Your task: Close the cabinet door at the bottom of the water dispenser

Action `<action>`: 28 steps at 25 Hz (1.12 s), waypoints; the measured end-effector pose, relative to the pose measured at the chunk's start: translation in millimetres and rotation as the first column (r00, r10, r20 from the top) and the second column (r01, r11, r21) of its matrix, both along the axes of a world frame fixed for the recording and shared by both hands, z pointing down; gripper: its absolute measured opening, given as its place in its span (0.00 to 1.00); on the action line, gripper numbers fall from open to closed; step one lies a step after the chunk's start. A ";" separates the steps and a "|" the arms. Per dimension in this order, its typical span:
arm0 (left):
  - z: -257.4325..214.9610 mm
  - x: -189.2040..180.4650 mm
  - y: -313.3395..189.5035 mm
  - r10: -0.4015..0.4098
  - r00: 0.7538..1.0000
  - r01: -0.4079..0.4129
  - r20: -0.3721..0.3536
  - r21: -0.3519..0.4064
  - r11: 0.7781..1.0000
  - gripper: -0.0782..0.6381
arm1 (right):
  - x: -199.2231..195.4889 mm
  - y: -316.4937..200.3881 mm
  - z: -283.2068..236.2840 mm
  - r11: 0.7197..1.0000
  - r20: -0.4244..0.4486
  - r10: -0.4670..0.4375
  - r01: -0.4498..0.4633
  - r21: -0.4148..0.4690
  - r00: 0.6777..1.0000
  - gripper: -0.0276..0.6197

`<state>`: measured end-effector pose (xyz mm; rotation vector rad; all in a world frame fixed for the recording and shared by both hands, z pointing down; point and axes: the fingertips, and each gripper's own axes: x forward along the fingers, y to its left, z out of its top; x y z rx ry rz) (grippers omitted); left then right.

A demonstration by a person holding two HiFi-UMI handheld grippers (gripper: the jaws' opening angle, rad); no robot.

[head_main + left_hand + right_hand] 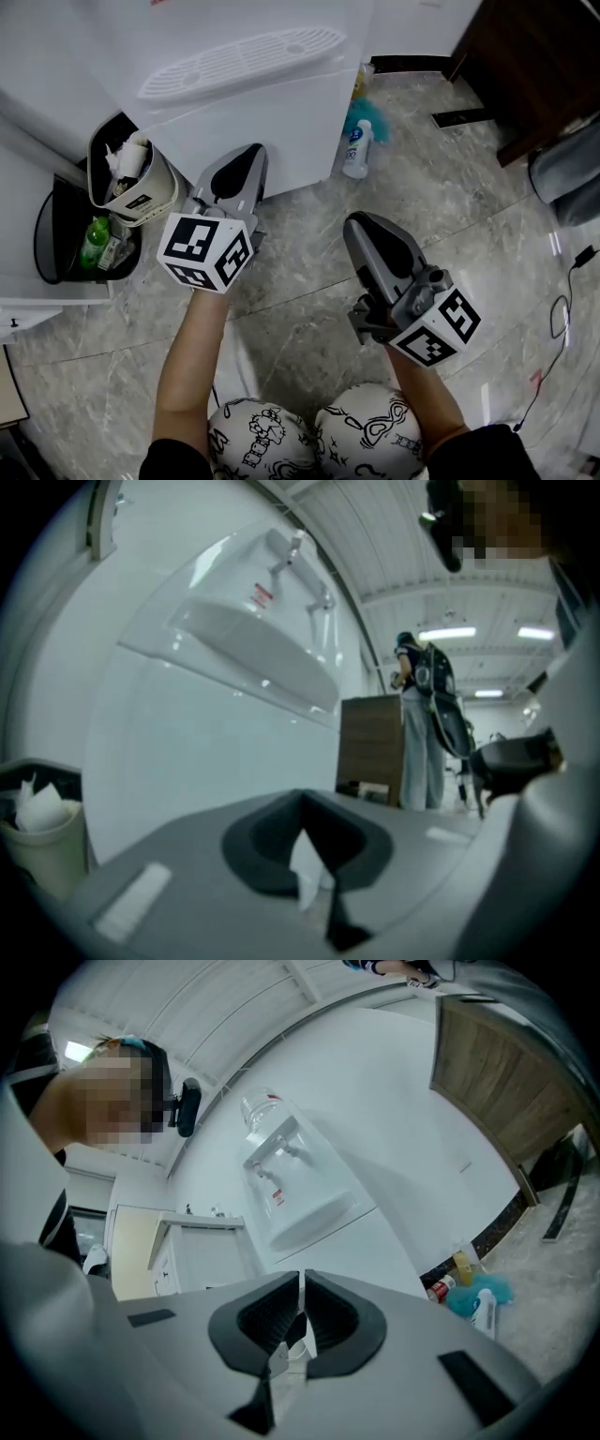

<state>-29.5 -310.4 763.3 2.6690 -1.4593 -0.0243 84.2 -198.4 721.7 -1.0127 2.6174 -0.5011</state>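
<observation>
The white water dispenser (234,56) stands at the top of the head view, its slotted drip tray on top of a lower front panel (291,122). That cabinet door looks flush with the body, with no gap showing. My left gripper (247,156) is shut and empty, its tip close to the door's lower edge. In the left gripper view the dispenser front (187,742) fills the picture beyond the closed left gripper (302,808). My right gripper (361,225) is also shut and empty, hanging over the marble floor, further back from the door. The right gripper (300,1283) faces the dispenser (300,1194) from a distance.
A cream waste bin (131,183) and a black bin (66,248) holding a green bottle stand left of the dispenser. A white spray bottle (357,150) and a teal duster (373,117) lie at its right. Dark wooden furniture (534,56) and a cable (562,309) are at right. A person (422,724) stands behind.
</observation>
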 end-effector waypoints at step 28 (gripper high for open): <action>-536.4 -2.9 266.0 0.026 0.997 -0.045 -0.074 -0.262 0.964 0.11 | -15.3 134.6 -534.9 0.986 -0.306 -0.148 0.115 -0.122 0.941 0.07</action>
